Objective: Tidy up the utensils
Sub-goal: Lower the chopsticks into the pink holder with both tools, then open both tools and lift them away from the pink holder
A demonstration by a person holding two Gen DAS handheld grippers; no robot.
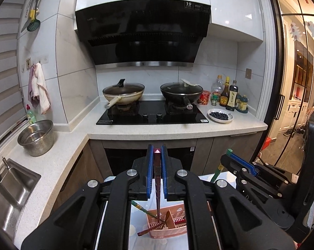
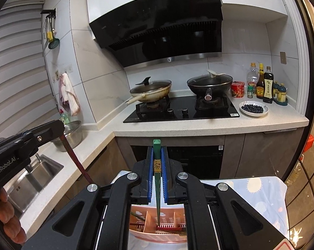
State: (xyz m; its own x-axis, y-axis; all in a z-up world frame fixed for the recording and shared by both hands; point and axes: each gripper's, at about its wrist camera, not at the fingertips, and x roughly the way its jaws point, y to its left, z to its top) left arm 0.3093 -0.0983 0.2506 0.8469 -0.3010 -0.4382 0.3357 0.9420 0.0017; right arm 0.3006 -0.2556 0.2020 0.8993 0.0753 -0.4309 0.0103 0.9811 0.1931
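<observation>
Left gripper [image 1: 157, 156] clenched on dark red chopstick [image 1: 157, 179]; right gripper [image 2: 157, 152] clenched on green chopstick [image 2: 157, 179]. Both sticks' long axes point down toward pink basket [image 2: 148, 218] directly below. Right tip already over middle compartment; right looks nearer.

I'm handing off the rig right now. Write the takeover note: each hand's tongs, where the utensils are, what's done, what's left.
Left tongs: shut on a dark red chopstick, its tip down in the pink basket.
Right tongs: shut on a green chopstick, its tip down in the basket's middle compartment.
Basket sits on the patterned cloth below both tongs; a few utensils already lie in it.
Done: both chopsticks gripped.
Left: whether they are going in or coming out cannot be told; finish sorting the utensils by compartment.
</observation>
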